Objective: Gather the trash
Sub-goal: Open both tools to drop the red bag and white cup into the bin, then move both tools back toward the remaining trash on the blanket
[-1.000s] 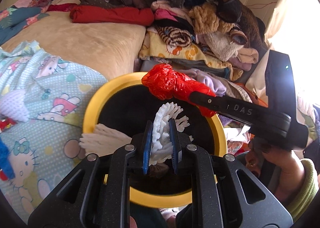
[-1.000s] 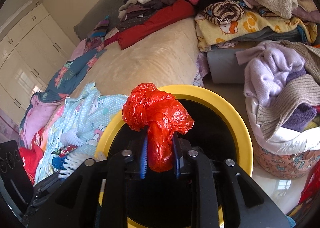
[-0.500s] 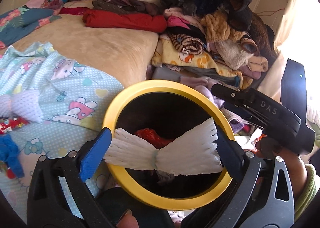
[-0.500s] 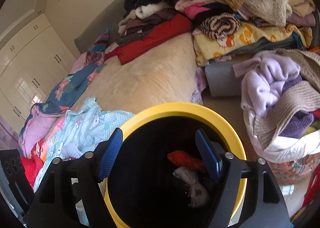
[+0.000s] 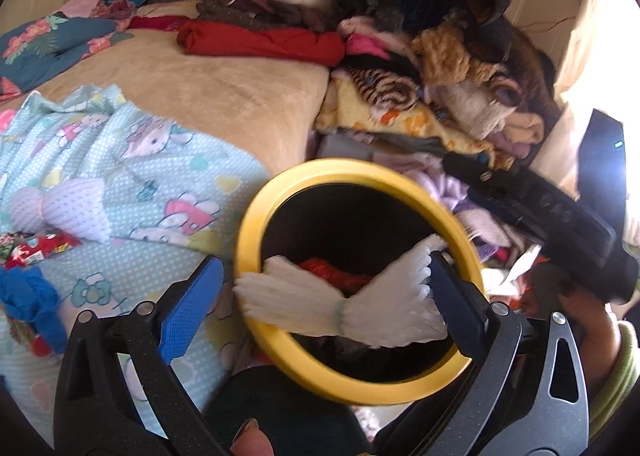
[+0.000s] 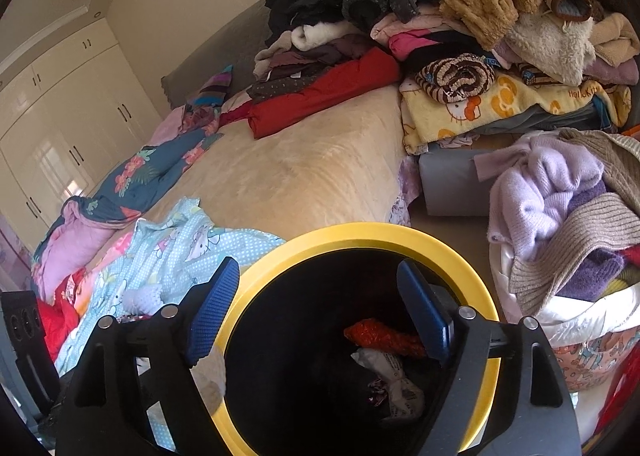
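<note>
Both your grippers, left (image 5: 320,296) & right (image 6: 316,308), just spread wide over the bin (image 6: 360,236); white foam net (image 5: 340,308) sits loose across its 6 o'clock rim, red bag (image 6: 380,336) already inside

Left gripper (image 5: 320,308): matte black plastic frame, triangular cut-outs, silver round screw heads, textured blue pads on the jaws. Right gripper (image 6: 316,312), bottom centre: same build. Lower right of left view: ribbed olive-green sleeve cuff (image 5: 616,380), dark nail polish.

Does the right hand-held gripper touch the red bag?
Apart. Right wrist view: red bag lies deep in the yellow bin; right hand-held gripper above, its jaws just opening, nothing between them.
</note>
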Available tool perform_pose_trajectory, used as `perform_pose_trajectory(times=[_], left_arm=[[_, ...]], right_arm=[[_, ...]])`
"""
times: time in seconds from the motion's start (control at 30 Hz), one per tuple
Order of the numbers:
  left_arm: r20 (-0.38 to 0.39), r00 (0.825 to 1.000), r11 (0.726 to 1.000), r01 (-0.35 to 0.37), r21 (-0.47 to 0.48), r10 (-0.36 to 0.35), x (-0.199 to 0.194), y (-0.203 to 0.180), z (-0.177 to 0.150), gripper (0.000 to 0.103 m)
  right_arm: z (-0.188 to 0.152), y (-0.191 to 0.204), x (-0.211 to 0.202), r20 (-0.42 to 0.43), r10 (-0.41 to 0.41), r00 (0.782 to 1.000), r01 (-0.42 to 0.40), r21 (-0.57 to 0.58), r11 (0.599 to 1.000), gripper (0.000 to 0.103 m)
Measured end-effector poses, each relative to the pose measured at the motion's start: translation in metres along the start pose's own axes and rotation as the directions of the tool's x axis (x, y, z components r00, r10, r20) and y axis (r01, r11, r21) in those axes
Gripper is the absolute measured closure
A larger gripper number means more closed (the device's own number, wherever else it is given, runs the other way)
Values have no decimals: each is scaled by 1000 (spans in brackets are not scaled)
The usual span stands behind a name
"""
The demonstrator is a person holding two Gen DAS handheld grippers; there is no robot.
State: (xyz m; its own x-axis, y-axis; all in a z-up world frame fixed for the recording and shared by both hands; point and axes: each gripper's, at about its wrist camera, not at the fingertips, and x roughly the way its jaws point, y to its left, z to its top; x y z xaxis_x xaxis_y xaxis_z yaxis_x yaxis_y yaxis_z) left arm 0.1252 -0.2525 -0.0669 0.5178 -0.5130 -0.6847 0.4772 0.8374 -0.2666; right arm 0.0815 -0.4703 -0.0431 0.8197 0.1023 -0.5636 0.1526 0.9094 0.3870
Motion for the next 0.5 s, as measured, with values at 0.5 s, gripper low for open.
perform_pose_trajectory(times=[0.5], left_arm=[[14, 1000, 986, -12, -164, 14, -12, 55, 9, 11]], right_arm=[[0, 16, -8, 35, -6, 999, 8, -38, 999, 23]])
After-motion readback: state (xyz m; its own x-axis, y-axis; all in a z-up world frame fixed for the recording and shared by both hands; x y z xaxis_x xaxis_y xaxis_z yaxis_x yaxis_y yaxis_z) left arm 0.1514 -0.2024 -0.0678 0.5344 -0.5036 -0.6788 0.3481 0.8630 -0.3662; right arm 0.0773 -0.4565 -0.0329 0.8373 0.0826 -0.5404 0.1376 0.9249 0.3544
